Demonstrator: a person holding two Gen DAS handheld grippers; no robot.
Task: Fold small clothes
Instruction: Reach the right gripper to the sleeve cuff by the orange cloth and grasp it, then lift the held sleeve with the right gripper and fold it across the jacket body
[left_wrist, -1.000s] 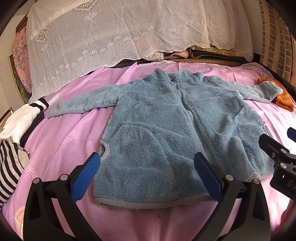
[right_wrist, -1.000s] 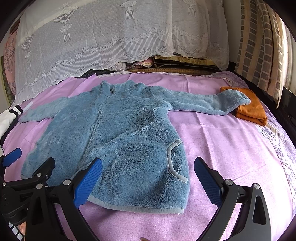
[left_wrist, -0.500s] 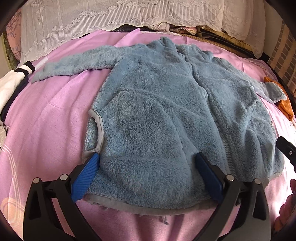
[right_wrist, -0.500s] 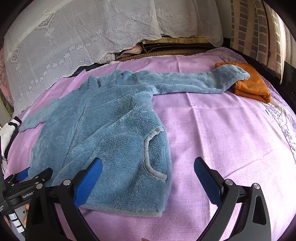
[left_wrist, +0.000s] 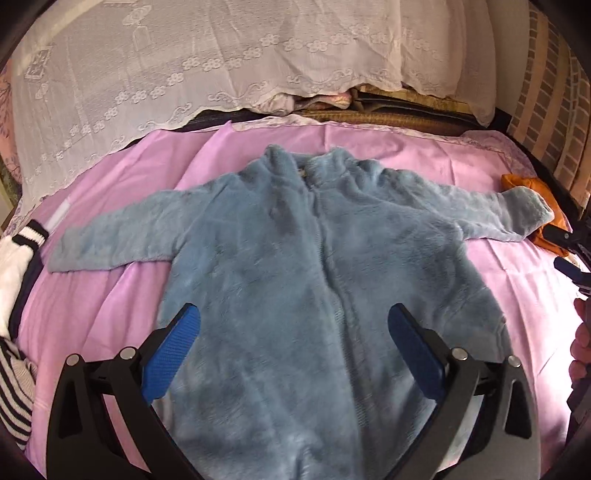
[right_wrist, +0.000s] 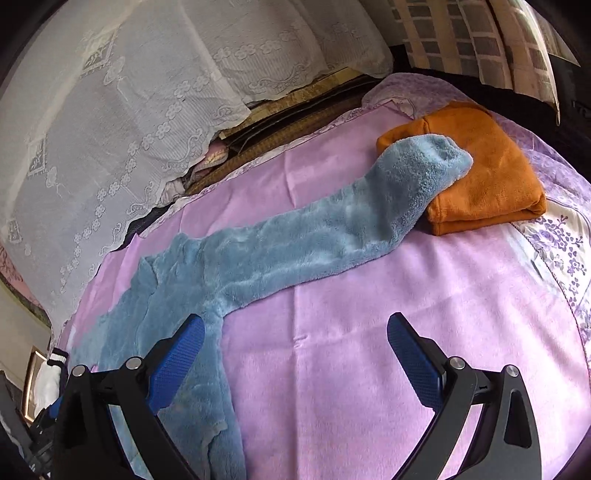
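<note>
Spread flat on pink bedsheet (left_wrist: 110, 325): blue fleece jacket (left_wrist: 295, 280), hem cut off below frame. Sleeve cuff (right_wrist: 424, 166) draped over folded orange cloth (right_wrist: 491, 177). Left gripper (left_wrist: 295, 354) and right gripper (right_wrist: 295, 358) both spread wide, clamping nothing.

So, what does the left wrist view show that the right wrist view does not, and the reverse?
Only the left wrist view shows the whole blue fleece jacket, both sleeves spread, and the striped clothes at the left edge. Only the right wrist view shows the folded orange cloth fully, with the jacket's cuff resting on it. Both show the pink sheet, the lace cover, and open grippers: left gripper, right gripper.
</note>
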